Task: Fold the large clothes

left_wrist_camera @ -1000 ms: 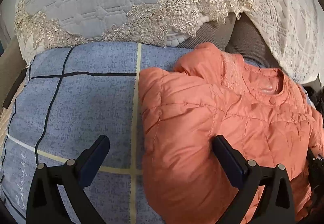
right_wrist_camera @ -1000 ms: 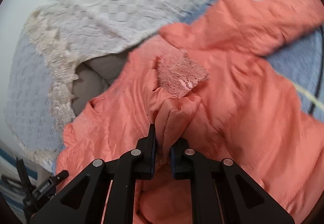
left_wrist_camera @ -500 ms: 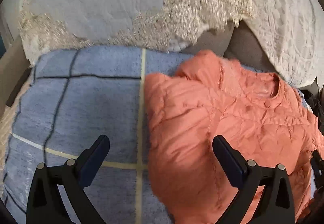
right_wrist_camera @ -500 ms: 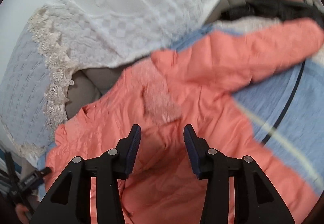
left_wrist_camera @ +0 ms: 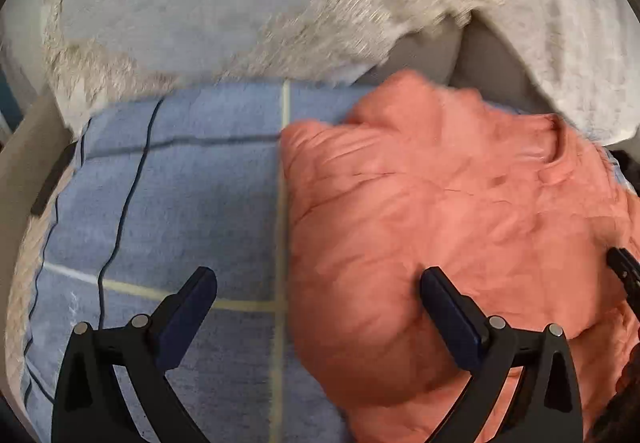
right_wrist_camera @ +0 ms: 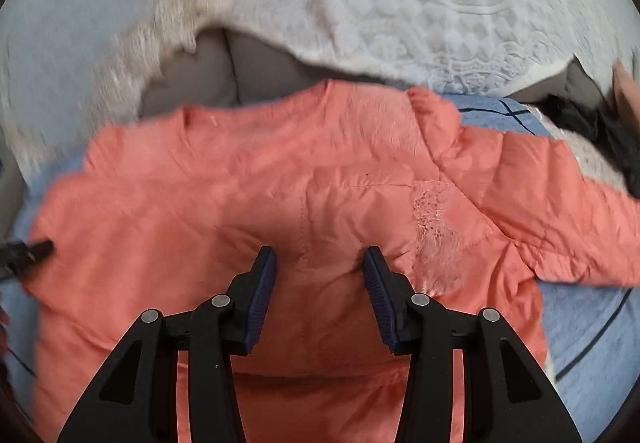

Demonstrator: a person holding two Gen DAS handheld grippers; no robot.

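Bare blue blanket (left_wrist_camera: 192,203) lies left of the jacket (left_wrist_camera: 440,211); cushions (left_wrist_camera: 200,3) wall the far side.

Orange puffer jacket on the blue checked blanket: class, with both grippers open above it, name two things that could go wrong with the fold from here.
1. The orange puffer jacket is puffy and creased; with both the left gripper and right gripper open, the folded-in side may spring back.
2. One sleeve still lies stretched out across the blue checked blanket, so folding onward now would likely give a lopsided bundle.
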